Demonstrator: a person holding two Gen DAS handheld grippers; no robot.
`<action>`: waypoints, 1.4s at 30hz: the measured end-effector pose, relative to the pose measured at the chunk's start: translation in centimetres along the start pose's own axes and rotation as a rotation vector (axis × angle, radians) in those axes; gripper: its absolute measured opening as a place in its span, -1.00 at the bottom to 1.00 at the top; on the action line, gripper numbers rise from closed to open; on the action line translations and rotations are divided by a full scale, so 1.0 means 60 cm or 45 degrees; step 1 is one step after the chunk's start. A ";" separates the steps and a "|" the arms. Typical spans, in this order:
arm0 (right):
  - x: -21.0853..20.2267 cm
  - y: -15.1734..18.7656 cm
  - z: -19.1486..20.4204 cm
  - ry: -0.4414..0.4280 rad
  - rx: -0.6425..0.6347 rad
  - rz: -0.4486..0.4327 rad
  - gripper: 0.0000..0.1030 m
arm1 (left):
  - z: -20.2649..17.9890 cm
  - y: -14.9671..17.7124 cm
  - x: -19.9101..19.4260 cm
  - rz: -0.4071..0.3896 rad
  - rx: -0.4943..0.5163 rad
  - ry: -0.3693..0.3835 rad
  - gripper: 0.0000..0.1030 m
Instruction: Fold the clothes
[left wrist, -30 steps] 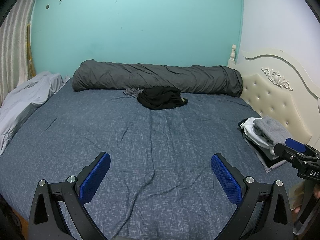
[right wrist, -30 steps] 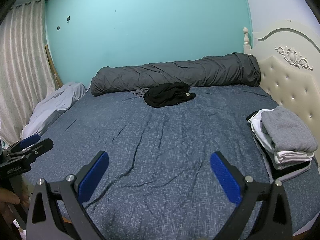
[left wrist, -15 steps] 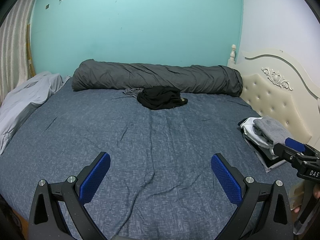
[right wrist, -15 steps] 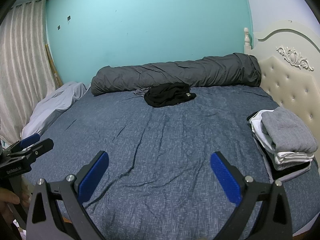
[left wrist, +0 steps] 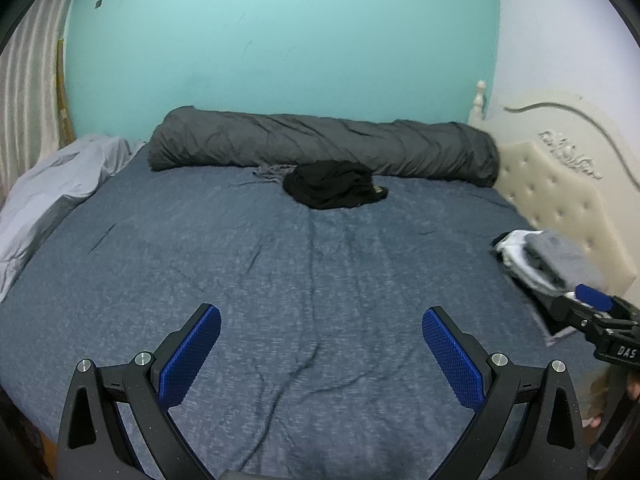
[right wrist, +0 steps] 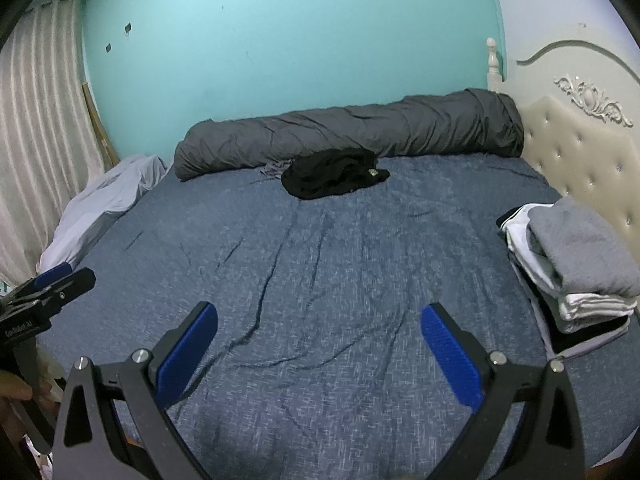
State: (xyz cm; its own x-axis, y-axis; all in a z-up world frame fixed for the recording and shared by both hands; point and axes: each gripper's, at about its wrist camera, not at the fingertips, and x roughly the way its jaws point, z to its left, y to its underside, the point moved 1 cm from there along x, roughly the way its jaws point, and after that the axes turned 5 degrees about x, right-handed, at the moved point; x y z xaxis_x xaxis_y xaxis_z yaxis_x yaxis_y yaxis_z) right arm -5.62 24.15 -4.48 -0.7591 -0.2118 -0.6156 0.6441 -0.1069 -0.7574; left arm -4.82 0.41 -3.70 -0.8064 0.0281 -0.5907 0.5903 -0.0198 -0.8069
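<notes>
Clothes lay in two lots on the bed (right wrist: 320, 280): a crumpled black garment (right wrist: 332, 179) bunched just in front of the rolled grey duvet (right wrist: 352, 136), with a small grey garment (right wrist: 274, 169) beside it, and a folded stack (right wrist: 576, 264) well to the right of that duvet, near the headboard (right wrist: 580, 152). We held the left hand-held gripper (left wrist: 320, 356) and the right hand-held gripper (right wrist: 320, 354) over the near part of the bed, far short of the duvet, both released with jaws spread wide and nothing between them. We judged the step in hand to be going for the next loose piece; that called for reaching toward the duvet and pinching the black garment's edge.
</notes>
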 end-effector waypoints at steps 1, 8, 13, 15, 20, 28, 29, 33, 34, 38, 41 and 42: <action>0.014 -0.001 -0.003 0.001 -0.005 0.011 0.98 | 0.001 0.000 0.012 0.005 0.001 -0.013 0.99; 0.120 -0.025 -0.033 -0.004 -0.011 0.042 0.98 | 0.016 -0.008 0.123 0.050 -0.025 -0.043 0.99; 0.228 -0.055 -0.058 -0.010 0.007 0.064 0.98 | 0.039 -0.018 0.226 0.079 -0.084 -0.067 0.99; 0.276 -0.068 -0.067 -0.019 0.013 0.070 0.98 | 0.050 -0.022 0.271 0.101 -0.109 -0.067 0.99; 0.399 -0.102 -0.086 -0.036 0.005 0.071 0.98 | 0.082 -0.037 0.395 0.128 -0.177 -0.075 0.99; 0.597 -0.158 -0.097 -0.082 -0.004 0.122 0.98 | 0.119 -0.063 0.569 0.209 -0.242 -0.079 0.99; 0.614 -0.163 -0.096 -0.080 -0.004 0.129 0.98 | 0.122 -0.066 0.580 0.219 -0.251 -0.076 0.99; 0.682 -0.193 -0.085 -0.085 0.014 0.153 0.98 | 0.145 -0.080 0.623 0.255 -0.290 -0.071 0.99; 0.699 -0.203 -0.082 -0.093 0.024 0.158 0.98 | 0.151 -0.084 0.633 0.263 -0.300 -0.071 0.99; 0.771 -0.247 -0.074 -0.104 0.090 0.188 0.98 | 0.176 -0.100 0.676 0.297 -0.339 -0.068 0.99; 0.828 -0.281 -0.065 -0.098 0.117 0.211 0.98 | 0.191 -0.103 0.699 0.322 -0.371 -0.052 0.99; 0.846 -0.292 -0.060 -0.101 0.114 0.218 0.98 | 0.196 -0.102 0.706 0.332 -0.382 -0.042 0.99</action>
State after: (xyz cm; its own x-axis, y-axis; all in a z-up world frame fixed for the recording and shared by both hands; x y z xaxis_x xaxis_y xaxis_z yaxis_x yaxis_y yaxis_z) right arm -55.75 18.79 -23.25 -0.6301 -0.3098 -0.7120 0.7717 -0.1481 -0.6185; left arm -42.99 -10.06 -23.78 -0.6259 0.0283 -0.7794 0.7552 0.2713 -0.5967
